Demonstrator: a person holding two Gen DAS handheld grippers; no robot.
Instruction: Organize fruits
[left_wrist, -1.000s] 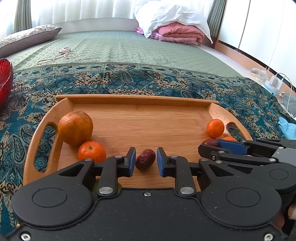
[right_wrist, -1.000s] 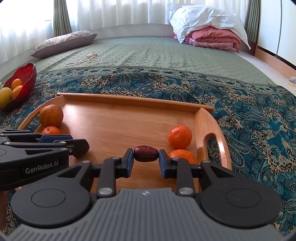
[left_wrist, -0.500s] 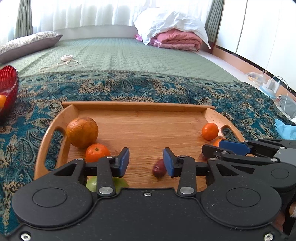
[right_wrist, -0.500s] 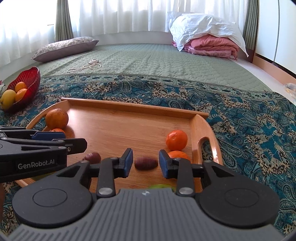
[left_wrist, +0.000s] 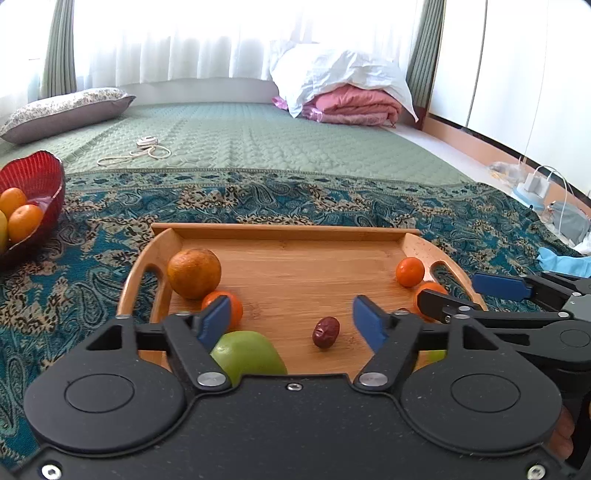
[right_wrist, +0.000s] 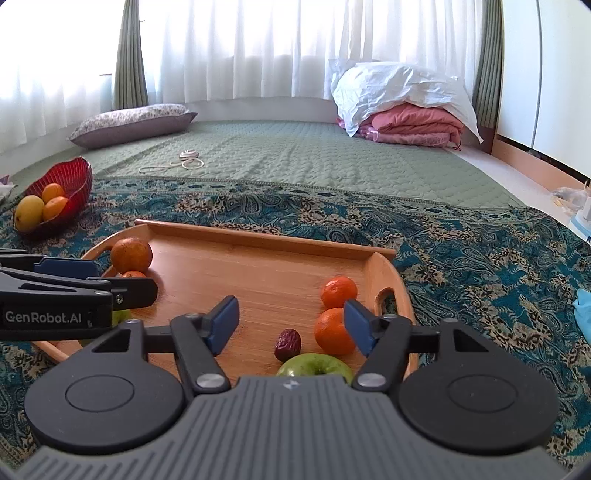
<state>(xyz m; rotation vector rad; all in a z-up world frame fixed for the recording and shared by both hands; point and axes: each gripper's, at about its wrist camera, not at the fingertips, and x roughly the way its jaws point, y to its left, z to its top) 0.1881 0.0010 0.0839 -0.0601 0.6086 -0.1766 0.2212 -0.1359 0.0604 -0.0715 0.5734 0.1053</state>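
Two wrinkled dark-red dates, one (left_wrist: 325, 332) below the left gripper (left_wrist: 291, 319), one (right_wrist: 287, 344) below the right gripper (right_wrist: 291, 325), are left lying on the light wooden handled tray (left_wrist: 280, 230), mirrored beside each side's oranges and green apple, both claws just opened wide, nothing held.

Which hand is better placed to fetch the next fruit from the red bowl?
Left, probably. The red bowl sits off the tray's left end, on the left gripper's side, while the right gripper hangs over the tray's right end. Both grippers' jaws have just been opening and hold nothing.
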